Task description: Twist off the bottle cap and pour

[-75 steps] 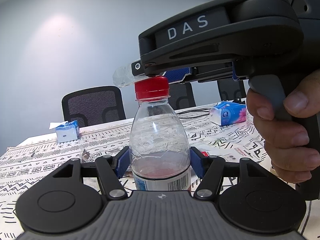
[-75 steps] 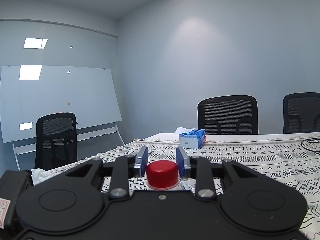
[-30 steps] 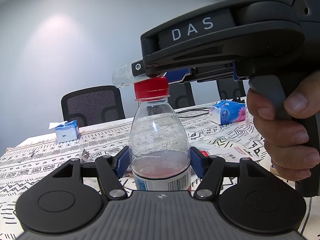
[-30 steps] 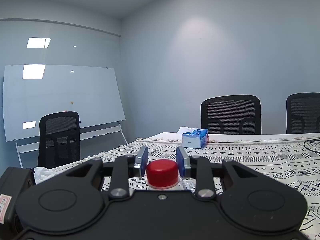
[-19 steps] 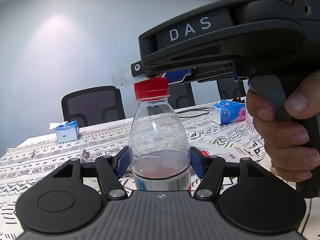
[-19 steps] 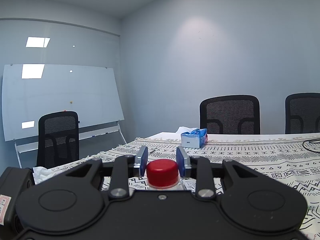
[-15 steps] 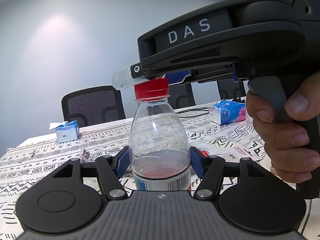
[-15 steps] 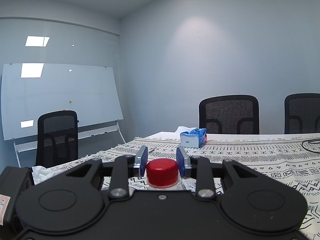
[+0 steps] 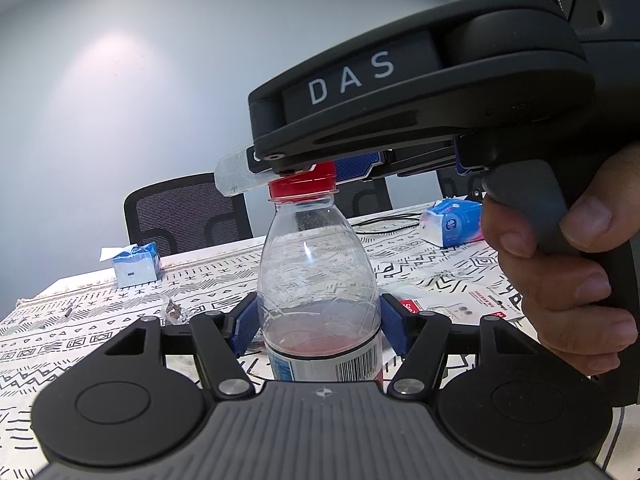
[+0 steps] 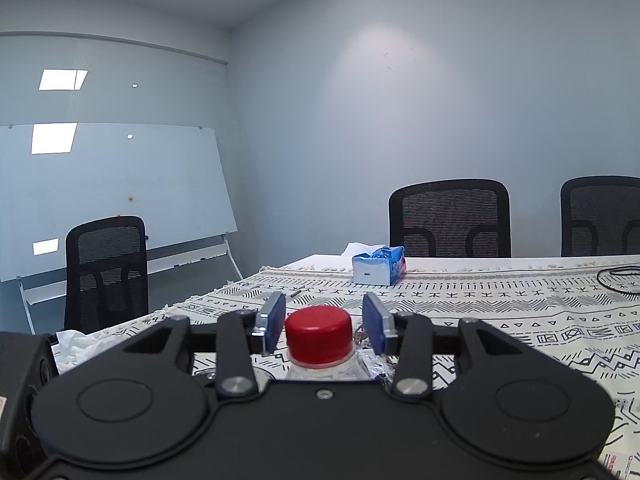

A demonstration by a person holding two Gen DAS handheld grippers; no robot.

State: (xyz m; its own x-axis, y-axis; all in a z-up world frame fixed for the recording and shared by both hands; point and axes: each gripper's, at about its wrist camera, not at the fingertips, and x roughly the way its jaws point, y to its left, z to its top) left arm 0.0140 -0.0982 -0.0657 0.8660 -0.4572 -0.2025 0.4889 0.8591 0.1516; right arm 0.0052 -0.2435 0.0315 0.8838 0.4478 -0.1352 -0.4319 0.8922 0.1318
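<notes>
Judged light, thin-walled, easily crushed; best held low at the label, twisted at the ribbed cap. Clear plastic bottle (image 9: 318,280) with little pink liquid, upright over the patterned desk (image 9: 100,320), clenched in left tongs (image 9: 318,330). Right tongs (image 10: 320,326) just opening, pads clear on both sides of the red screw cap (image 10: 319,334), still seated
</notes>
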